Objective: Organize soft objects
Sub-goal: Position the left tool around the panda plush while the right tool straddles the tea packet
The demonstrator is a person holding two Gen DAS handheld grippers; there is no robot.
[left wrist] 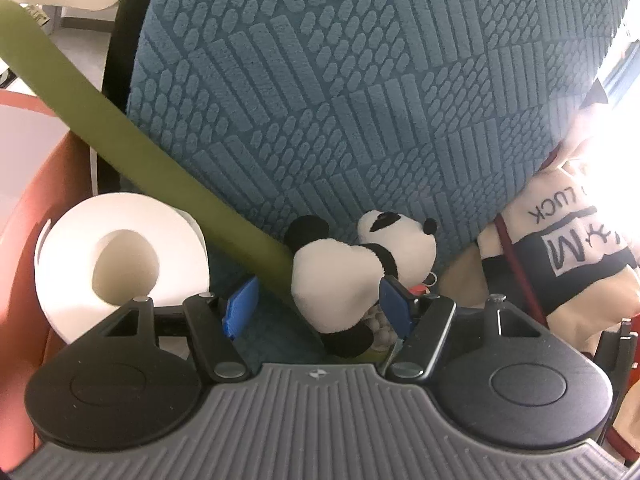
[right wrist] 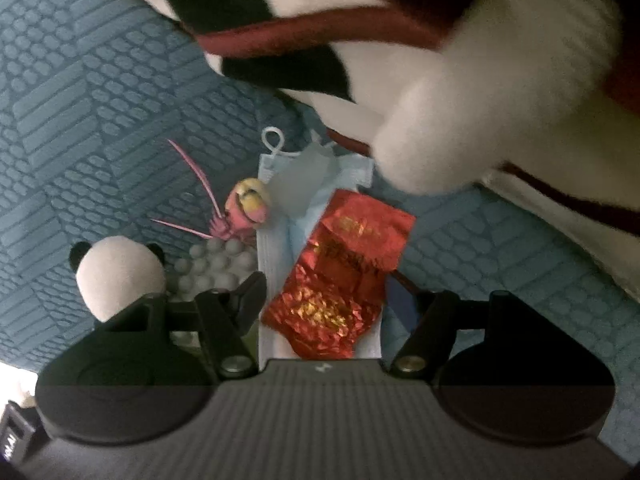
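Observation:
In the left wrist view a small panda plush (left wrist: pixel 344 268) lies between my left gripper's (left wrist: pixel 318 306) blue-padded fingers, which stand open around it. A large teal textured cushion (left wrist: pixel 360 92) fills the view behind it. A cream plush in a black shirt (left wrist: pixel 568 248) leans at the right. In the right wrist view my right gripper (right wrist: pixel 328 292) is open over a red foil packet (right wrist: pixel 340 272) lying on a blue face mask (right wrist: pixel 316 184). The panda plush (right wrist: pixel 120 276) sits to the left, the big plush (right wrist: pixel 420 60) looms above.
A white toilet paper roll (left wrist: pixel 120 256) stands left inside an orange bin wall (left wrist: pixel 24 220). A green strap (left wrist: pixel 132 148) crosses diagonally. A pink shrimp toy (right wrist: pixel 236 216) and a white bumpy ball (right wrist: pixel 216 268) lie on the teal fabric (right wrist: pixel 80 120).

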